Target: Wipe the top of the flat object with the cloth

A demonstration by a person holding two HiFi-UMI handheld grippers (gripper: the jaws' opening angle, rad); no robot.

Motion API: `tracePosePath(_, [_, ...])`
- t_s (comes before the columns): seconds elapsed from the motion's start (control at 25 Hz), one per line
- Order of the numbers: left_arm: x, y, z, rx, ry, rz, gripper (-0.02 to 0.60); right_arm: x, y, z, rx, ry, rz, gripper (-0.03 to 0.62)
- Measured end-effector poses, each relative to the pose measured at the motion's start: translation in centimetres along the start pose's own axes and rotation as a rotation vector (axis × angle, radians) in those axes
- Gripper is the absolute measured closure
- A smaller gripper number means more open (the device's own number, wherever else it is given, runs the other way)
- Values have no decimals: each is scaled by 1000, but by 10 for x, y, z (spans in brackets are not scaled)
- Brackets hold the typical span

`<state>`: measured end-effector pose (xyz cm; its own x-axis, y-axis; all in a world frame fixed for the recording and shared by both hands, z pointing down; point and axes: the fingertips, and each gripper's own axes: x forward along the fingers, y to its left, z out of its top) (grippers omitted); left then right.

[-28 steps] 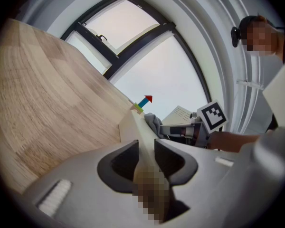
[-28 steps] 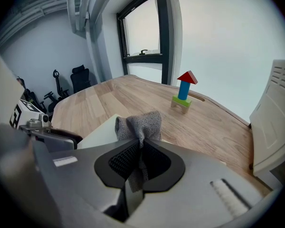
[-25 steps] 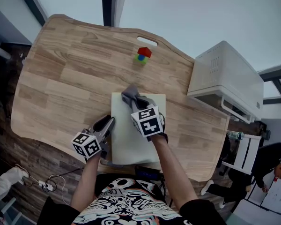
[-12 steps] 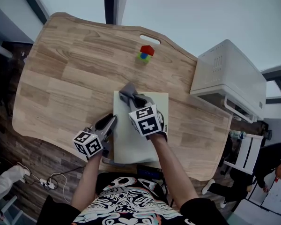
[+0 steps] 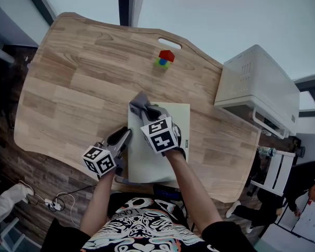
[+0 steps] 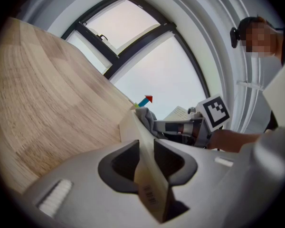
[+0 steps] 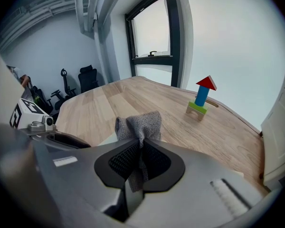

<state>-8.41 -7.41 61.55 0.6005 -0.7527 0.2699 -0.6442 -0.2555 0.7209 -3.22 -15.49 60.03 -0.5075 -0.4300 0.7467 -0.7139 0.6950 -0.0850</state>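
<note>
A pale, flat rectangular board [image 5: 143, 161] lies on the wooden table [image 5: 79, 88] near its front edge. My left gripper [image 5: 121, 139] is shut on the board's left edge; in the left gripper view that thin edge [image 6: 147, 184] sits clamped between the jaws [image 6: 145, 161]. My right gripper [image 5: 146, 112] is shut on a grey cloth [image 5: 139, 103], which rests at the board's far left corner. In the right gripper view the cloth [image 7: 140, 124] bunches up out of the closed jaws [image 7: 138, 164]. The left gripper view also shows the cloth [image 6: 145, 116] ahead on the board.
A small toy tower of coloured blocks [image 5: 165, 59] stands on the table beyond the board, also seen as the toy tower [image 7: 202, 98]. A white appliance [image 5: 257, 88] fills the table's right end. A handle slot [image 5: 169, 43] cuts the far edge. Cables [image 5: 52, 206] lie on the floor.
My right gripper has slid the cloth a little leftward across the board's far edge to its far left corner. The left gripper has kept its hold on the board's edge.
</note>
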Motion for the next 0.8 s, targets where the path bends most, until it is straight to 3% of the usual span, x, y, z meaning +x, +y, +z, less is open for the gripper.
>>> tracePosePath(0.8, [0, 1, 0, 1, -3, 1, 430, 6, 10, 1, -11, -6, 19, 574])
